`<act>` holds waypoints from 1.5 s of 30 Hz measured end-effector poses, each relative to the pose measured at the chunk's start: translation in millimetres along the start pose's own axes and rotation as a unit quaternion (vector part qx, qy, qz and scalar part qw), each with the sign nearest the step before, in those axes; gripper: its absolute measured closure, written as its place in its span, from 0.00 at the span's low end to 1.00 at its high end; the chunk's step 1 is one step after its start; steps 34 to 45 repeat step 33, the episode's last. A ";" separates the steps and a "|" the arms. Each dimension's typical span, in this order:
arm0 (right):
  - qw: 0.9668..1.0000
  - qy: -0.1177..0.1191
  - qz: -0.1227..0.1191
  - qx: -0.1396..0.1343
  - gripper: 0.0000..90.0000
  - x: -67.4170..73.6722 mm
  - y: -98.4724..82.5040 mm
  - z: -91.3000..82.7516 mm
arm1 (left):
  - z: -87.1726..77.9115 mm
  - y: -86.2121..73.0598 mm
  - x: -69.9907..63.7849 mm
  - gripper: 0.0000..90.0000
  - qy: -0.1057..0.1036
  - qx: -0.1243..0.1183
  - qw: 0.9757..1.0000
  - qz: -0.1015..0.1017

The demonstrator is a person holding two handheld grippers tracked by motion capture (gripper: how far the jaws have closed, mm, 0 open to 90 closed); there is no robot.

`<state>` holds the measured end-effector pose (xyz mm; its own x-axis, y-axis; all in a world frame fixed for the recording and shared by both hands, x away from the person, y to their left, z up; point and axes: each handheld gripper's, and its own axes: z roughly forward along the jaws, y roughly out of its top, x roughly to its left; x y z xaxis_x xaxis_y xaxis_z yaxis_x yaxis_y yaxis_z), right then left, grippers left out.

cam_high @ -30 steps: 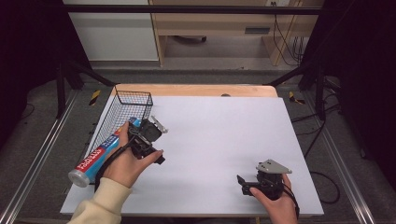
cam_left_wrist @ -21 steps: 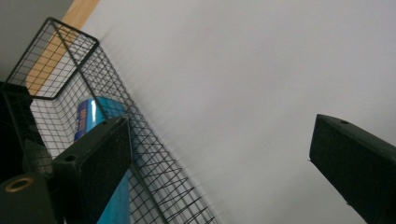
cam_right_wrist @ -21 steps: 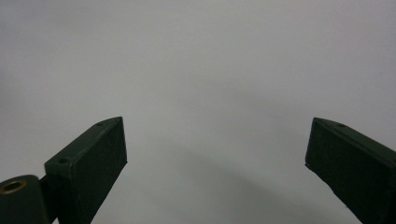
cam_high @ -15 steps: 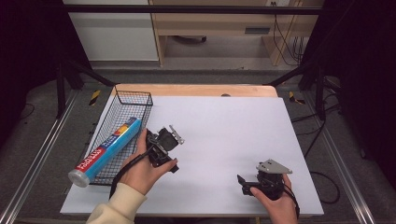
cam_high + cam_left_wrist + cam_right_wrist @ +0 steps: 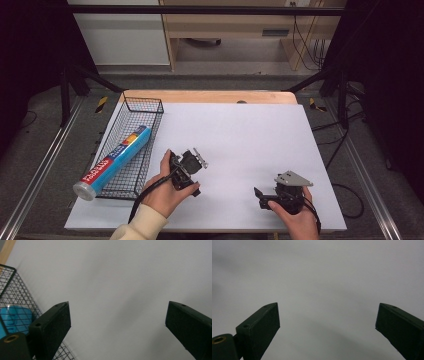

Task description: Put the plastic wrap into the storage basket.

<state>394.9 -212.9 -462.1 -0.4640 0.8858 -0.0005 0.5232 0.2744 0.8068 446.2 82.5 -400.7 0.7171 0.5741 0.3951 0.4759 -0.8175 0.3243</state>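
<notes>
Blue and red, the long tube [image 5: 116,160] lies lengthwise in the wire basket [image 5: 150,105], its capped end sticking out over the near rim, well to the left of the left gripper [image 5: 192,161]. That gripper's fingers [image 5: 53,323] are spread wide and empty above the white worktop [image 5: 250,135], the basket mesh just beside the left one. The right gripper [image 5: 265,196], farther right, is also spread with nothing between its fingers. The placing looks done; only pulling clear seems left.
</notes>
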 end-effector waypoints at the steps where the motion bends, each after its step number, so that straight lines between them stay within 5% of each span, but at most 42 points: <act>1: 1.000 0.000 0.000 0.000 0.06 0.0 0.0 0.0 | 2.7 -1.0 -1.7 0.07 0.000 -0.001 1.000 0.000; 14: 1.000 -0.005 -0.004 -0.003 0.07 -0.1 0.1 -0.4 | 32.1 -20.6 -10.0 0.07 -0.014 -0.046 0.998 -0.037; 28: 1.000 -0.016 -0.014 -0.002 0.07 0.2 0.9 1.5 | 48.3 -55.8 -12.5 0.08 -0.040 -0.138 0.985 -0.096; 31: 1.000 -0.021 -0.021 -0.003 0.07 0.3 0.9 2.7 | 42.7 -56.7 -13.8 0.08 -0.033 -0.139 0.987 -0.078; 45: 1.000 -0.022 -0.017 0.000 0.07 2.4 2.0 2.8 | 37.6 -57.8 -13.7 0.08 -0.027 -0.147 0.986 -0.077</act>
